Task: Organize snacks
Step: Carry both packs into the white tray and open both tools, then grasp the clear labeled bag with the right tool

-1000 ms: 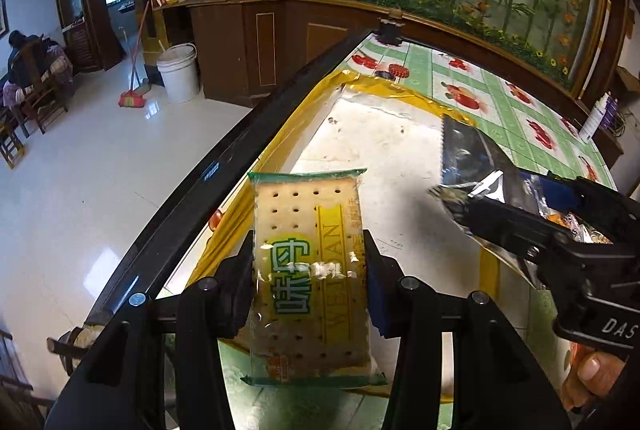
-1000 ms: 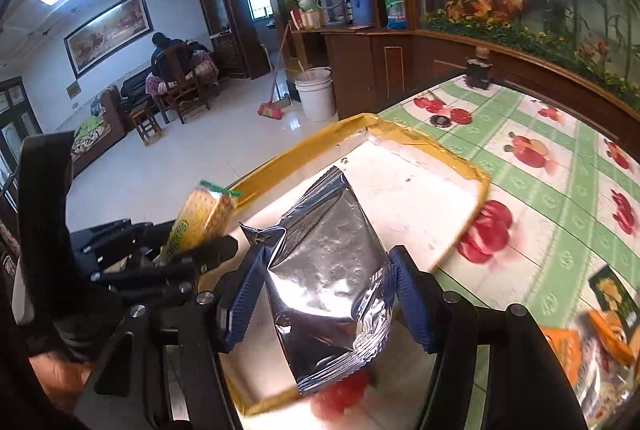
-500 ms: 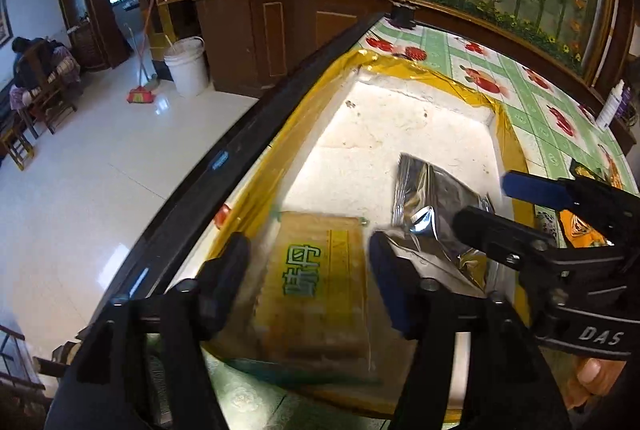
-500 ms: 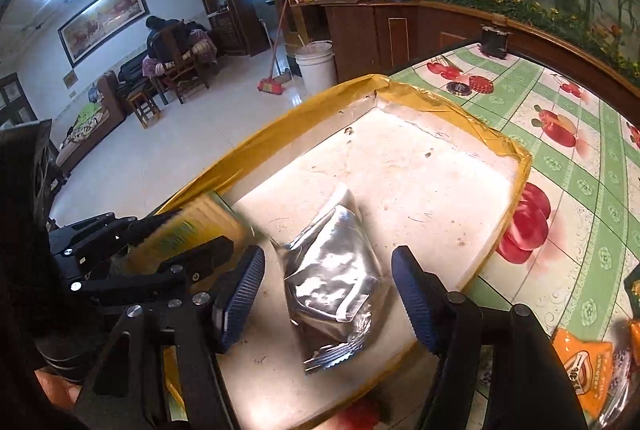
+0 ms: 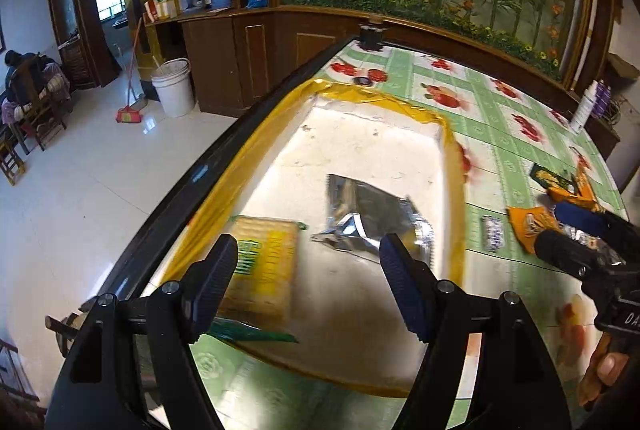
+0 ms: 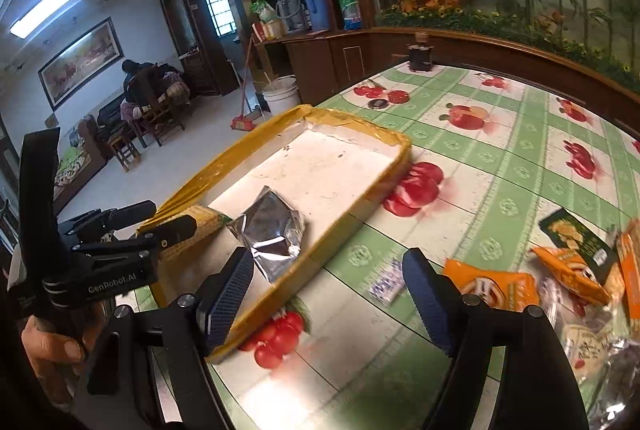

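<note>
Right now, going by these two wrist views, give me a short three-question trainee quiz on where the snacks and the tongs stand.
1. True or false: the silver foil pouch lies inside the yellow-rimmed tray.
2. Which snack lies in the tray next to the pouch? A) cracker pack B) orange packet C) small white wrapped sweet
3. In a word or two: what do the right tongs have between their pads?

Key
1. True.
2. A; the orange packet and the sweet lie on the fruit-print tablecloth outside the tray.
3. Nothing; the pads are apart and opening, above the cloth. The left tongs are opening too, with nothing gripped.
</note>
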{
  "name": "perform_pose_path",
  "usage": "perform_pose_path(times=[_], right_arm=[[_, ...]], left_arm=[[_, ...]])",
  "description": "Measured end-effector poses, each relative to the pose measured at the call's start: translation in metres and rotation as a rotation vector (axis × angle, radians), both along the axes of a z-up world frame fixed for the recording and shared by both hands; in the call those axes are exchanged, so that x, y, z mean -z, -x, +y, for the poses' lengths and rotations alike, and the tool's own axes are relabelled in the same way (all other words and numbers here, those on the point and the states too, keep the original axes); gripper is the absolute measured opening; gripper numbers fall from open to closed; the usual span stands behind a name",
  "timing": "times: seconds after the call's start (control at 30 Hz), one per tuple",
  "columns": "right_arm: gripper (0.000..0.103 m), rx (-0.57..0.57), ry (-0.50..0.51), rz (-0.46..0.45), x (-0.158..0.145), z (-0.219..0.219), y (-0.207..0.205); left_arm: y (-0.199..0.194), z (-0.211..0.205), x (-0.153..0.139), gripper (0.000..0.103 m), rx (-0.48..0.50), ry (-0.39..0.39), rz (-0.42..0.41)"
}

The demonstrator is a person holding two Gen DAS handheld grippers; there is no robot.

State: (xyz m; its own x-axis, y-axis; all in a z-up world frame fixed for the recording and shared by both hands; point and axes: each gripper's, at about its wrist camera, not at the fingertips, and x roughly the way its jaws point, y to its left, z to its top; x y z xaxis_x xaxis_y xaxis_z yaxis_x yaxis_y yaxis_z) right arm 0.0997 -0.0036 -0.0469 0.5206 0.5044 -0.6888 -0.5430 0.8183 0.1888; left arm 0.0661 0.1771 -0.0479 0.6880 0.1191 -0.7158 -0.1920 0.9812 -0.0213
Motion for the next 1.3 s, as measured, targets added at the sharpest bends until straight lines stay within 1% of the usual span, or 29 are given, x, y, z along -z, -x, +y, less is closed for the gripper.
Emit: perform_pose_path(times=[0.1, 0.27, 0.4, 0.5, 0.63, 0.7, 0.77, 0.87, 0.97, 1.03, 1.1, 1.2, 1.23, 1.3], right_arm=[[0.082, 0.065, 0.002, 0.009, 0.007, -0.039, 0.013], [0.083, 0.196, 0.022, 0.062, 0.024, -0.103, 0.031], [0.083, 0.257, 0.027, 0.098, 0.034, -0.137, 0.039], [0.083, 0.264, 0.035, 0.102, 0.036, -0.144, 0.045], [0.083, 0.226, 0.056, 0.079, 0.037, -0.14, 0.054], [0.083, 0.217, 0.066, 0.068, 0.038, -0.14, 0.056], [0.083, 0.226, 0.062, 0.064, 0.039, -0.145, 0.053], [0.083, 0.259, 0.041, 0.058, 0.037, -0.155, 0.039], [0.083, 0.297, 0.03, 0.053, 0.033, -0.163, 0.02], [0.084, 0.32, 0.037, 0.051, 0.032, -0.166, 0.008], [0.086, 0.323, 0.052, 0.051, 0.032, -0.164, -0.001], [0.086, 0.324, 0.078, 0.054, 0.035, -0.158, -0.012], [0.086, 0.327, 0.091, 0.056, 0.037, -0.156, -0.015], [0.086, 0.332, 0.11, 0.068, 0.043, -0.152, -0.022]], left_arm=[[-0.001, -0.019, -0.003, 0.076, 0.045, 0.01, 0.0], [-0.004, -0.058, 0.0, 0.076, 0.131, 0.01, 0.018], [-0.007, -0.087, 0.007, 0.076, 0.189, 0.005, 0.047], [-0.011, -0.106, 0.014, 0.076, 0.218, -0.002, 0.073], [-0.017, -0.119, 0.021, 0.076, 0.236, -0.003, 0.098], [-0.023, -0.124, 0.023, 0.076, 0.235, -0.007, 0.106], [-0.032, -0.129, 0.025, 0.076, 0.219, -0.036, 0.104], [-0.045, -0.133, 0.026, 0.076, 0.204, -0.05, 0.118], [-0.051, -0.137, 0.022, 0.076, 0.221, -0.028, 0.109], [-0.05, -0.141, 0.019, 0.076, 0.254, -0.012, 0.089], [-0.048, -0.15, 0.017, 0.076, 0.277, -0.035, 0.072], [-0.05, -0.166, 0.022, 0.076, 0.296, -0.117, 0.075], [-0.053, -0.17, 0.026, 0.076, 0.302, -0.13, 0.085], [-0.061, -0.174, 0.038, 0.076, 0.311, -0.128, 0.114]])
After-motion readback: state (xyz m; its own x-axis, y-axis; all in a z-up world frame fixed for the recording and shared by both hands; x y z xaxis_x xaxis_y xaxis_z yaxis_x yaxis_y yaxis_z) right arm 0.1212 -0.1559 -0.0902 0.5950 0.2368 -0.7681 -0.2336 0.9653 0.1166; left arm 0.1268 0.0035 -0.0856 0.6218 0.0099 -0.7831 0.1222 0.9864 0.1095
